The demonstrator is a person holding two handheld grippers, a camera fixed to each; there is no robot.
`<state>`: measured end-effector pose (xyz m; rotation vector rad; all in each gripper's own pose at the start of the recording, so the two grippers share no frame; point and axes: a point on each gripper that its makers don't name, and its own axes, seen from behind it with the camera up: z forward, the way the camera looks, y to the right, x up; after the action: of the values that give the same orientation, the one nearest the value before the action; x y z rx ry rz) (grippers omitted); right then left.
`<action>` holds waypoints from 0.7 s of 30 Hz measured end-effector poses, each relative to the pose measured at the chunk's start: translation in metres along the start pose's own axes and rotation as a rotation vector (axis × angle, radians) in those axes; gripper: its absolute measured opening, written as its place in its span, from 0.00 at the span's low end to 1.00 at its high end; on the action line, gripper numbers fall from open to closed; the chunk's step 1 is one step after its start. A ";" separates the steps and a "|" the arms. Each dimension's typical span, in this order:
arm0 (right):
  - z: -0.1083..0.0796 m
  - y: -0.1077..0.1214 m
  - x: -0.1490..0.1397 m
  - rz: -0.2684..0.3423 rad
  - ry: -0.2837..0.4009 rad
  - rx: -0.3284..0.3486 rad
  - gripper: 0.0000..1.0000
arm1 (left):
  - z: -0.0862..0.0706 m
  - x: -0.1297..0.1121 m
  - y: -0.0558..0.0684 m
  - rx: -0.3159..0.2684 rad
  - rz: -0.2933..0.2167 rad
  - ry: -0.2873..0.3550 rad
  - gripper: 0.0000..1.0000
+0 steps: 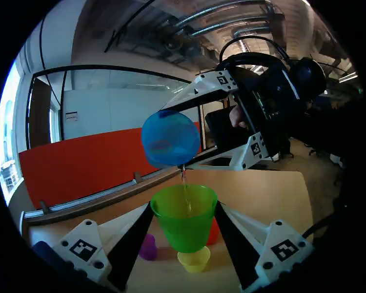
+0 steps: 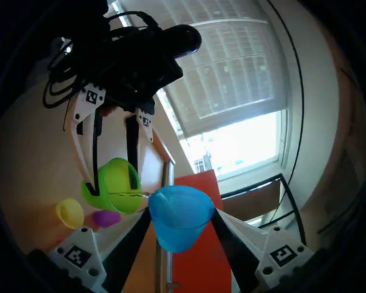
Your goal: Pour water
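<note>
My left gripper (image 1: 184, 222) is shut on a green cup (image 1: 184, 217), held upright above the wooden table (image 1: 275, 195). Above it, the right gripper (image 1: 183, 134) holds a blue cup (image 1: 170, 137) tipped over, and a thin stream of water (image 1: 185, 188) falls from its rim into the green cup. In the right gripper view, my right gripper (image 2: 179, 222) is shut on the blue cup (image 2: 179, 217), with the green cup (image 2: 113, 185) beyond it between the left gripper's fingers (image 2: 88, 146). A thread of water (image 2: 129, 194) links the two cups.
A small yellow cup (image 1: 193, 260) and a purple cup (image 1: 148, 246) stand on the table below the green cup, with something red (image 1: 213, 232) behind it. An orange wall panel (image 1: 85, 166) and a window rail run along the table's far edge.
</note>
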<state>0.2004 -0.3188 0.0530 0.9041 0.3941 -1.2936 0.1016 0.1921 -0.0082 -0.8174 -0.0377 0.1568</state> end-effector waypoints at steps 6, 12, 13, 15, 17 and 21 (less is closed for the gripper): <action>-0.001 0.002 -0.001 -0.014 -0.005 -0.005 0.92 | -0.001 0.000 -0.001 0.001 -0.003 0.002 0.88; -0.001 0.005 -0.002 -0.021 -0.005 -0.015 0.92 | -0.001 0.001 0.000 0.001 0.001 0.003 0.88; -0.001 0.006 -0.002 -0.021 -0.005 -0.017 0.92 | -0.001 0.002 0.000 0.000 0.001 0.003 0.88; -0.002 0.007 -0.002 -0.023 -0.004 -0.021 0.92 | -0.001 0.002 0.000 0.000 0.001 0.004 0.88; -0.002 0.008 -0.002 -0.024 -0.004 -0.023 0.92 | -0.001 0.002 0.000 0.000 0.001 0.004 0.88; -0.002 0.010 -0.002 -0.027 -0.004 -0.027 0.92 | -0.001 0.002 -0.001 0.001 0.001 0.005 0.88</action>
<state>0.2095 -0.3159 0.0565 0.8758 0.4212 -1.3111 0.1038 0.1914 -0.0082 -0.8164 -0.0326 0.1559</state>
